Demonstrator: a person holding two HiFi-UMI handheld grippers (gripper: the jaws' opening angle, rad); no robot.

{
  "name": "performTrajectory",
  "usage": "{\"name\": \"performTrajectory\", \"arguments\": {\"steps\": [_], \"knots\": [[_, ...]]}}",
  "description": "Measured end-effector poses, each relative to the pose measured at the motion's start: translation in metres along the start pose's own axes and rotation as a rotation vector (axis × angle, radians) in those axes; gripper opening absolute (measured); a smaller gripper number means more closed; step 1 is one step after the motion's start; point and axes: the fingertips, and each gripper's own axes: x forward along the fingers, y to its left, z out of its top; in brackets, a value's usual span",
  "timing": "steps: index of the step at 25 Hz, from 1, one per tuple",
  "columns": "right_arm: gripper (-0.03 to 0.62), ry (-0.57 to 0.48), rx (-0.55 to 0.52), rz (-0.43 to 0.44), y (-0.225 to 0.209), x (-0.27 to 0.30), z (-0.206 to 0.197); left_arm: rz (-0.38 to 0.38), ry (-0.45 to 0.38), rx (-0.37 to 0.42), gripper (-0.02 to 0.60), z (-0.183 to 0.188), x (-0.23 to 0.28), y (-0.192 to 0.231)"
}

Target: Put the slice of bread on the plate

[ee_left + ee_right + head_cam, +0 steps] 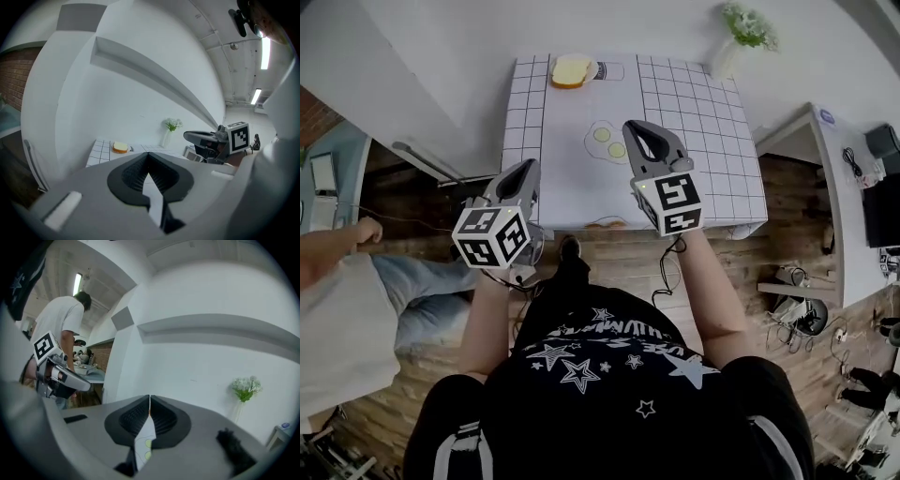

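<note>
A slice of bread [570,71] lies at the far edge of the white table [712,131], also seen small in the left gripper view [120,147]. A thin round rim shows beside it; whether it is a plate I cannot tell. Both grippers are raised in front of the table's near edge. My left gripper [525,169] is shut with nothing between its jaws [149,157]. My right gripper [639,127] hangs over the table's near part, shut and holding nothing [149,401]. Each gripper shows in the other's view: the right gripper [206,138], the left gripper [56,373].
The tablecloth has a grid and printed fried eggs [607,141]. A vase of flowers [741,37] stands at the far right corner. A person in white [337,309] is at the left. A white desk [848,206] with cables stands at the right on the wooden floor.
</note>
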Motion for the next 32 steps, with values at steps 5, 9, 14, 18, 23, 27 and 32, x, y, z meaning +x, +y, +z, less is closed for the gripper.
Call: {"name": "performTrajectory", "arguments": {"steps": [5,9,14,18,23,27,32], "knots": [[0.017,-0.044,0.047,0.02,0.021,-0.046,0.005,-0.001,-0.017,0.035,0.009,-0.01,-0.042,-0.033],[0.017,-0.074,0.084,0.054,0.043,-0.076,0.008,0.021,-0.02,0.03,0.009,-0.019,-0.077,-0.049],[0.017,-0.093,0.137,0.097,0.076,-0.094,0.002,0.052,-0.023,0.021,0.009,-0.031,-0.12,-0.062],[0.017,-0.097,0.168,0.122,0.097,-0.103,-0.002,0.069,-0.026,0.017,0.009,-0.036,-0.147,-0.067],[0.017,-0.089,0.201,0.122,0.112,-0.11,-0.006,0.064,-0.005,0.031,0.009,-0.04,-0.167,-0.066],[0.017,-0.088,0.246,0.092,0.117,-0.114,-0.005,0.021,0.032,0.052,0.009,-0.051,-0.176,-0.06],[0.017,-0.063,0.254,0.023,0.141,-0.111,0.0,-0.04,0.05,0.054,0.009,-0.063,-0.203,-0.038]]}}
